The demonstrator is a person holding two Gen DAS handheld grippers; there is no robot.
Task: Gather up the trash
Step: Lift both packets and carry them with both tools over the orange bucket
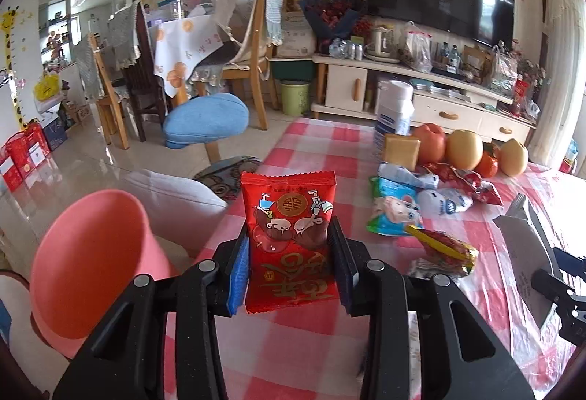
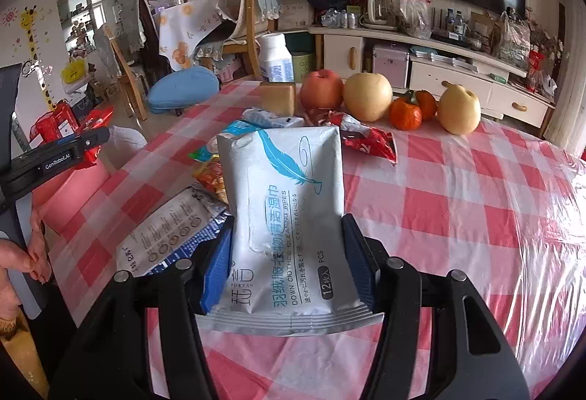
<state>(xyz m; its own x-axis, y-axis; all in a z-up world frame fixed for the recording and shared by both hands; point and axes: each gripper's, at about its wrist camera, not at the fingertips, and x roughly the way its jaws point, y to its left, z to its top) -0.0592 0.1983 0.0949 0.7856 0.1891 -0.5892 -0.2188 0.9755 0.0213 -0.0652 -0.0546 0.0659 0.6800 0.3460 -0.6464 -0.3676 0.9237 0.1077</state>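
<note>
We are holding the red snack packet (image 1: 291, 242) upright, clamped between the left jaws (image 1: 291, 253), so it can drop cleanly into the pink bin (image 1: 91, 271) waiting just left of them, below the counter (image 1: 293, 345) edge. The left gripper is tilting downward over the checked cloth. Our right jaws (image 2: 289, 264) are pinching the wet-wipes pack (image 2: 285, 217) by its sides, angling down too, with more wrappers (image 2: 208, 173) lying left of them.
</note>
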